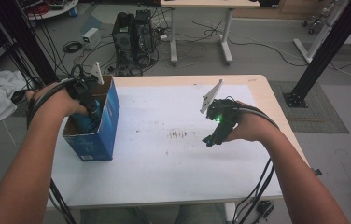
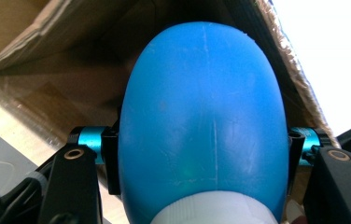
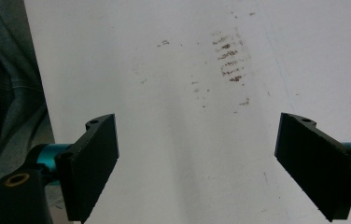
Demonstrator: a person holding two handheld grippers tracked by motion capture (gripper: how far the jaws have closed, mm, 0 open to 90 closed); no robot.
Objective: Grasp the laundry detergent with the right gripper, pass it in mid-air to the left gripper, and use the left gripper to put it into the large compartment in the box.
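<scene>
Left gripper view is taken up by one blue bottle (image 2: 201,121), smooth, glossy and egg-shaped, marked by a faint mould seam and a few fine scratches; its white neck is cut off by the lower edge. The bottle is clenched between the two black jaws of the left gripper (image 2: 201,163), whose pads are pressed against its flanks. Around it, the rough brown cardboard inner walls of a box (image 2: 47,84) are seen, with a frayed rim at the upper right. How deep the bottle sits in the box cannot be made out.

On the right gripper view, the two flat black pads of the right gripper (image 3: 220,163) are held wide apart with nothing between them, above the matte white table top (image 3: 164,70), which is marked by one patch of short brown smudges (image 3: 229,60). Grey cloth is cut off at the left edge.

From the high view, one blue-sided box (image 1: 103,126) is seen standing at the table's left edge, with the left gripper (image 1: 89,109) lowered into its open top and the bottle mostly hidden by hand and gripper. The right gripper (image 1: 215,130) is held above the table's right half, well apart from the box. Farther off, cables and a computer tower (image 1: 134,37) are seen on the floor.
</scene>
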